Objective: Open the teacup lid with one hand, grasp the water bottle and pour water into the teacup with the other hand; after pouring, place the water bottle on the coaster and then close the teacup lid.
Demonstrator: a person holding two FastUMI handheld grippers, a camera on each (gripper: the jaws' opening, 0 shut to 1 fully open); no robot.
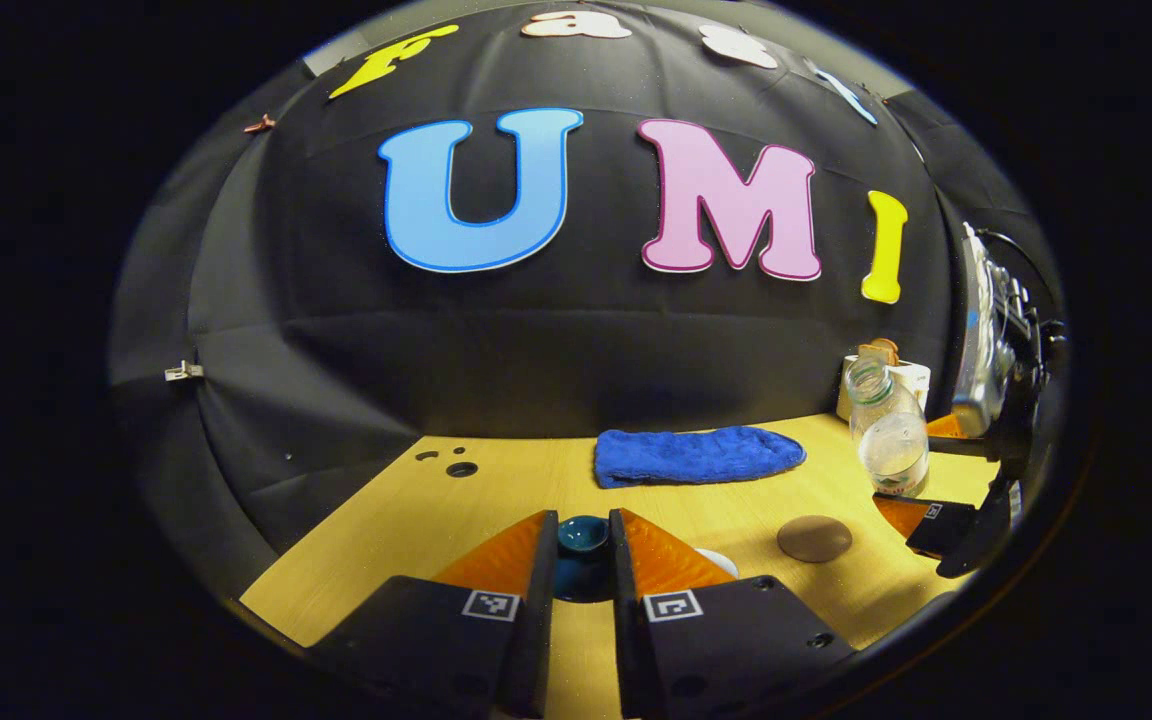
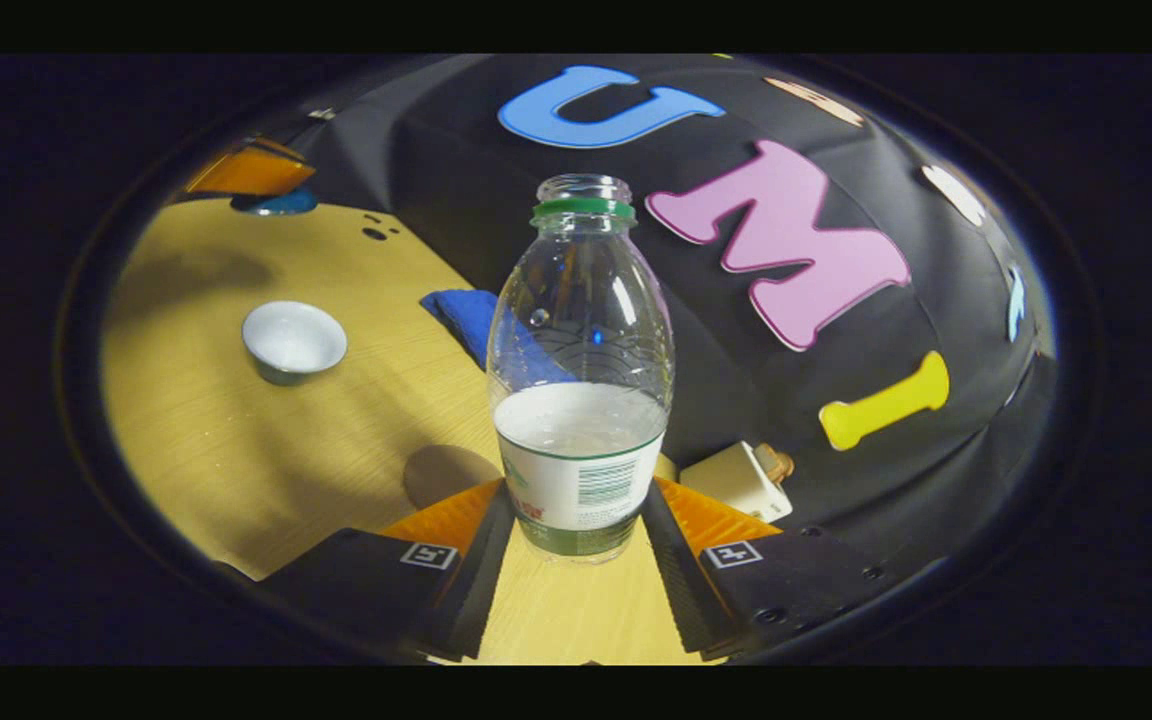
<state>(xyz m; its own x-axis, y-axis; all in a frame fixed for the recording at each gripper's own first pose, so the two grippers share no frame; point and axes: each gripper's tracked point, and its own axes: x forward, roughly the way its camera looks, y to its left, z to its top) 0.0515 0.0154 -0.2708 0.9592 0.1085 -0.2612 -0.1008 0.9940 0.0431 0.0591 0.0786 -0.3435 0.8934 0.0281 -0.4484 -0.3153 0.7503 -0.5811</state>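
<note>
Holding the dark teal ceramic lid point(image 1: 582, 535) clamped clear of the white teacup point(image 2: 294, 340), the left tool point(image 1: 582, 560) leaves it open; the right tool point(image 2: 576, 530) grips the clear plastic bottle point(image 2: 581, 370) upright above the wooden surface's point(image 2: 266, 450) near edge, ready for pouring.

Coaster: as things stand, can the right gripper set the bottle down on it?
Probably yes. The coaster lies bare on the table, beside the right gripper, which holds the bottle upright.
</note>
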